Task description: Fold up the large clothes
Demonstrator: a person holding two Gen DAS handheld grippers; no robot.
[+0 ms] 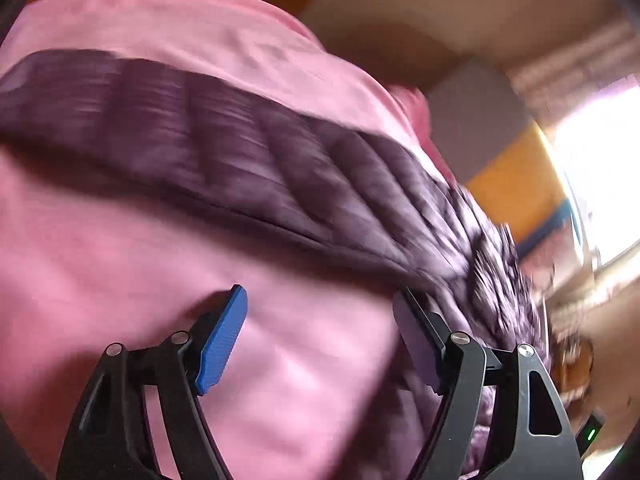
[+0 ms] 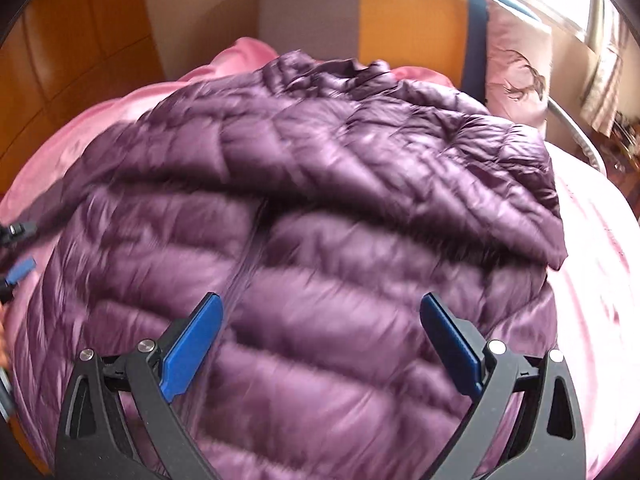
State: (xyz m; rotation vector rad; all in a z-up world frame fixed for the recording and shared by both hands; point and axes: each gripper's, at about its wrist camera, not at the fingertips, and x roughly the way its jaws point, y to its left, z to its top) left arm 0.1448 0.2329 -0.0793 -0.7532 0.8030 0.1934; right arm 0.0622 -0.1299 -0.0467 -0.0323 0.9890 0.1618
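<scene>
A purple quilted down jacket (image 2: 304,208) lies spread on a pink bedsheet (image 2: 600,264), one sleeve folded across its upper part. My right gripper (image 2: 320,344) hovers over the jacket's lower body, open wide, nothing between its blue pads. In the left wrist view the jacket (image 1: 256,160) shows as a blurred purple band crossing the pink sheet (image 1: 120,260). My left gripper (image 1: 320,340) stands open over bare sheet, its right finger close to the jacket's edge, with no cloth between the jaws. The left gripper's blue pad (image 2: 20,270) shows at the left edge of the right wrist view.
An orange and grey headboard (image 2: 400,16) stands behind the bed, with a pink pillow (image 2: 516,64) leaning at its right. Wooden panelling (image 2: 60,60) lies to the left. A bright window (image 1: 600,152) is off to the right. A curved metal rail (image 2: 576,132) runs beside the bed.
</scene>
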